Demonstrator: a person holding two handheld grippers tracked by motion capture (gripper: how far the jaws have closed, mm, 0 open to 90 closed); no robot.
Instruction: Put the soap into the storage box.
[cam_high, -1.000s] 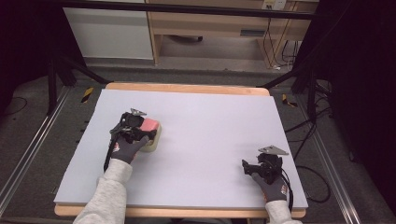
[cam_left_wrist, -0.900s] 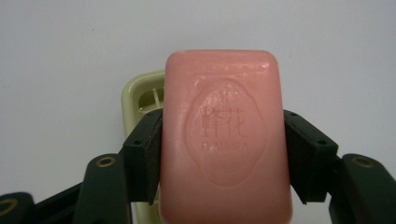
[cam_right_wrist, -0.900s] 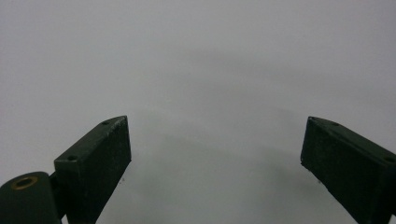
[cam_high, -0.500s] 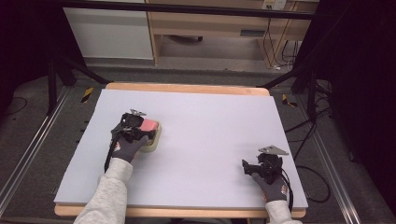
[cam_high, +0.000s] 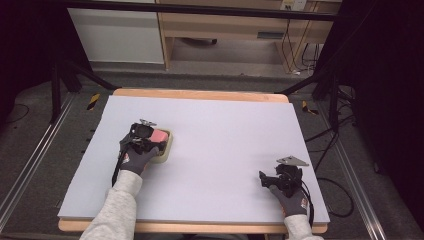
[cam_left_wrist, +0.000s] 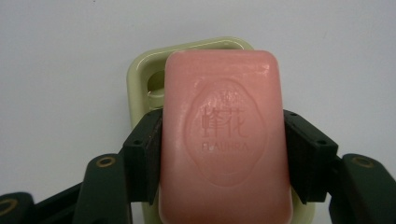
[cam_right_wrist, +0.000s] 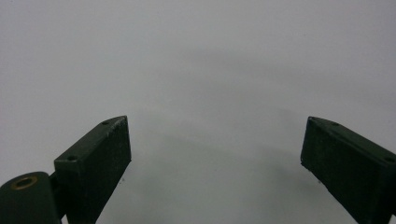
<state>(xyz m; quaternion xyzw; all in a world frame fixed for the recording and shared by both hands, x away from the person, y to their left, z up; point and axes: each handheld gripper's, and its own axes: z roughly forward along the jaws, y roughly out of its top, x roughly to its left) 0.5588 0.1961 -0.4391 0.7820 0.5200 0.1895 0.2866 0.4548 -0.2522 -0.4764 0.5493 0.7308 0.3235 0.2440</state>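
**Left Gripper Clamped Pink Soap Over Its Dish**

The one bar of pink soap (cam_left_wrist: 224, 140) carried raised writing inside an oval stamp: two Chinese characters, and beneath them a line of Latin letters that seemed to read "FLAUHRA", though the embossing was too soft to be sure. No other writing could be read on the table.

The left gripper (cam_left_wrist: 223, 156) was closed on the bar, its black pads (cam_left_wrist: 147, 154) pressing the two long sides. Under the soap lay one pale green soap dish (cam_left_wrist: 140, 79), its rim and a corner of its well showing beyond the bar's far end. Whether the bar rested in the dish or hung just above it could not be told.

In the high view, the soap (cam_high: 159, 136) and the dish (cam_high: 167, 150) sat on the left part of the white table (cam_high: 225, 130), inside the left edge, with a broad bare stretch to the right and toward the far edge.

The right gripper (cam_right_wrist: 215, 154) had its jaws wide apart with nothing between them, over bare tabletop. In the high view it (cam_high: 272, 179) sat near the front right corner, well apart from the soap.

There were two grippers, two gloved hands, one soap and one dish.
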